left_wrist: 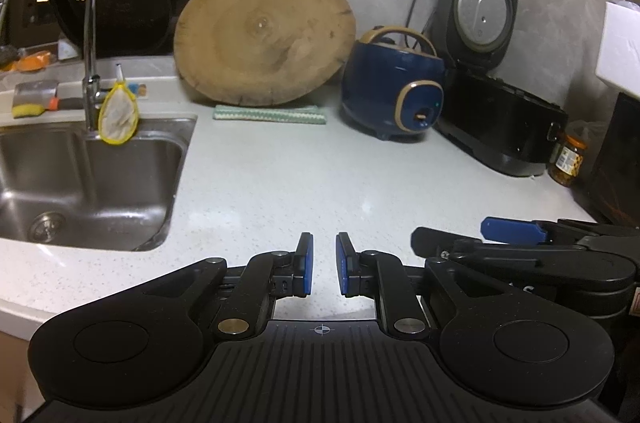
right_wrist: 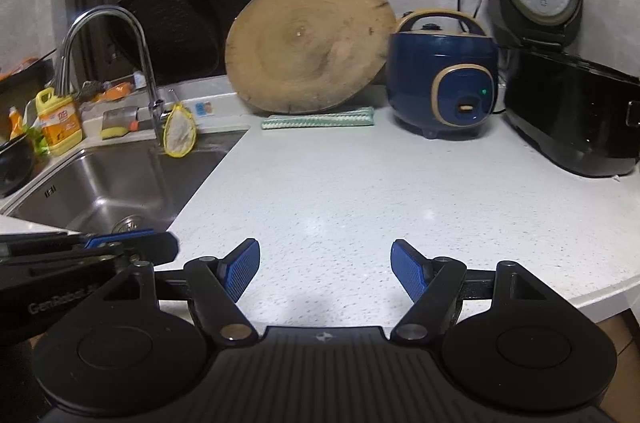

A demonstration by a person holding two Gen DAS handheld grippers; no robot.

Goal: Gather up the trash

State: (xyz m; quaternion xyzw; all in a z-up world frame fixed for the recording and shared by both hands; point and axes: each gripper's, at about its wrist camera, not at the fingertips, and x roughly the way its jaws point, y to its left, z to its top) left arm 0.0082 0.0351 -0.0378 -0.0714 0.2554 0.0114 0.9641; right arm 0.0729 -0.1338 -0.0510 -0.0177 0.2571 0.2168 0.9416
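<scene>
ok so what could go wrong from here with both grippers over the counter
1. The right gripper is open and the left gripper nearly closed, both empty and close side by side; they may bump when either reaches.
2. No loose trash shows on the countertop, so a grab could land on the green cloth instead.
3. Reaching back risks knocking the leaning wooden board or the blue cooker.
</scene>
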